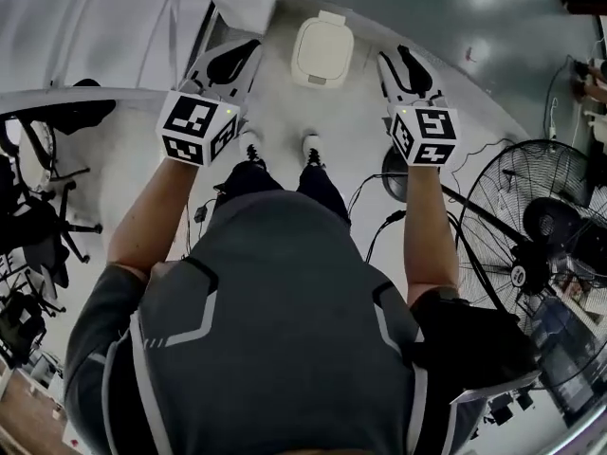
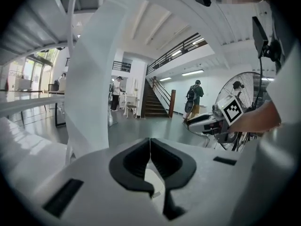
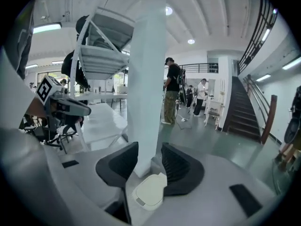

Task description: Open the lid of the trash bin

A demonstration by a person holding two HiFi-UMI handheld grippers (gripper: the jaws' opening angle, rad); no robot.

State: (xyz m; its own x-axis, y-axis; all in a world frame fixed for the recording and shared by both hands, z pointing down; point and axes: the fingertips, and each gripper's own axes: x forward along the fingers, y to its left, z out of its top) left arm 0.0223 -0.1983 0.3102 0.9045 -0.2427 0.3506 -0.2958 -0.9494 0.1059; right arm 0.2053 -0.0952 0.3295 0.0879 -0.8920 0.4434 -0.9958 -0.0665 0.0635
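The trash bin (image 1: 322, 53) stands on the floor ahead of the person's feet, cream-white, with its lid down. Both grippers are held above it and apart from it. My left gripper (image 1: 235, 62) is to the bin's left, its dark pads meeting at the tips (image 2: 150, 141) with nothing between them. To the bin's right, my right gripper (image 1: 408, 69) has its jaws spread. In the right gripper view the bin (image 3: 150, 192) shows low between the open jaws (image 3: 150, 149), well beyond them and untouched.
A white pillar (image 3: 148, 79) rises just behind the bin. A large standing fan (image 1: 531, 226) and cables (image 1: 379, 221) lie on the right, office chairs (image 1: 43, 221) on the left. The person's shoes (image 1: 311, 148) stand close to the bin. Several people stand far off near a staircase (image 2: 155, 100).
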